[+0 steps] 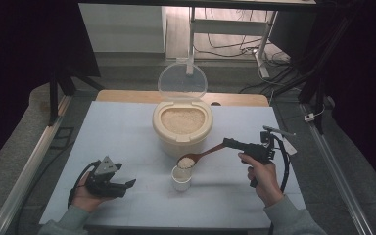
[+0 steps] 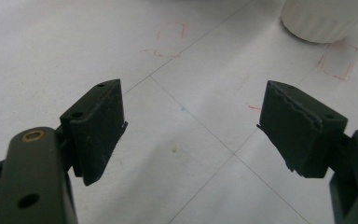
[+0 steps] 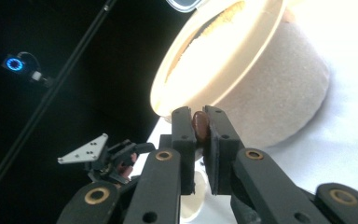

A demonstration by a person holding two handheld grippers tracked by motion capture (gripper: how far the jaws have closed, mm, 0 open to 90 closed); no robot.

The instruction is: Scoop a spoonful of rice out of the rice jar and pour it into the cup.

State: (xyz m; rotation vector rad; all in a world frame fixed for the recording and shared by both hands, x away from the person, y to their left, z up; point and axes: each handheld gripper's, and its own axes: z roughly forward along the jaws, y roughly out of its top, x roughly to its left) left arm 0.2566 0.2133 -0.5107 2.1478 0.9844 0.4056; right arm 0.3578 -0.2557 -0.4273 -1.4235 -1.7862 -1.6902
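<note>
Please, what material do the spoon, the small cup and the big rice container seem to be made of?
Spoon: probably wood, dark brown with a slight gloss, held in the right gripper.
Small cup: white, smooth, likely ceramic or plastic; I cannot tell which.
Rice container: cream, matte, probably plastic; its raised lid is clear plastic.

The right gripper's [image 3: 199, 133] own jaws are hiding most of the wooden spoon [image 3: 199, 125]; the picture's top edge is cutting off the white cup [image 2: 324, 18].
</note>
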